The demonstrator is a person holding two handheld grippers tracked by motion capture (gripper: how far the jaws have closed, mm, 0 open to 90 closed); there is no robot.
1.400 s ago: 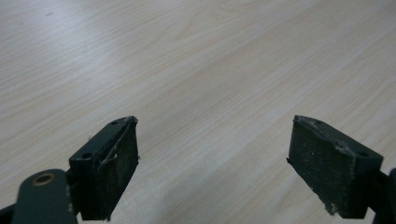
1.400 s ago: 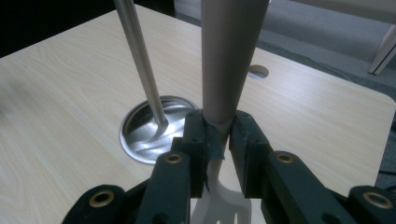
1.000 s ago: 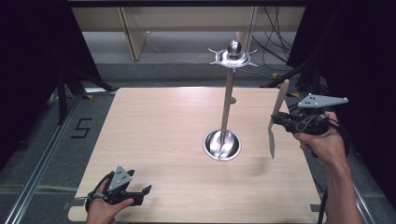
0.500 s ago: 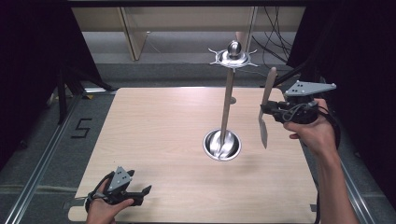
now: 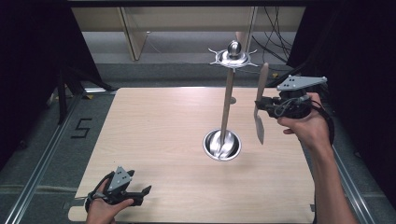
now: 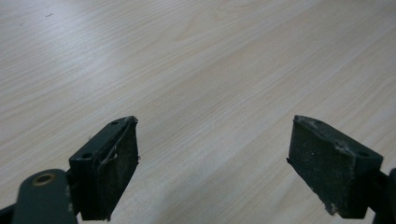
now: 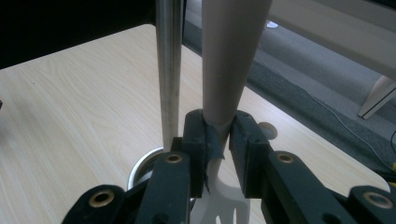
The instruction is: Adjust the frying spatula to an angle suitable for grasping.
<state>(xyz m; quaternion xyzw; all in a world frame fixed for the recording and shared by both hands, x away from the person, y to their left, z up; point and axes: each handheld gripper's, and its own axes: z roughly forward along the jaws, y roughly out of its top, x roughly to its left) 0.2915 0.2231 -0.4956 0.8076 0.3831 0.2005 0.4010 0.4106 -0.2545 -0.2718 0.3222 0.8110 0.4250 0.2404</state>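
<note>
One utensil, a wooden-handled spatula [image 5: 259, 109], is clamped in the right gripper [image 5: 264, 105] at the neck where handle meets slotted white blade, jaws shut tight on it; it is held off the tabletop near the right edge, handle up, blade down, just beside the rack [image 5: 227, 107]. Hanging on the rack's top ring [image 5: 232, 58] seems to be the step in hand, so the handle end should be raised to ring height, kept upright, and kept off the pole before any hook is sought; the grip should not be loosened early. Left gripper [image 5: 135, 195] is rested at the near left corner, jaws wide apart, nothing held. Against the earlier frames, the spatula has been carried up and toward the rack; left gripper is unchanged.
</note>
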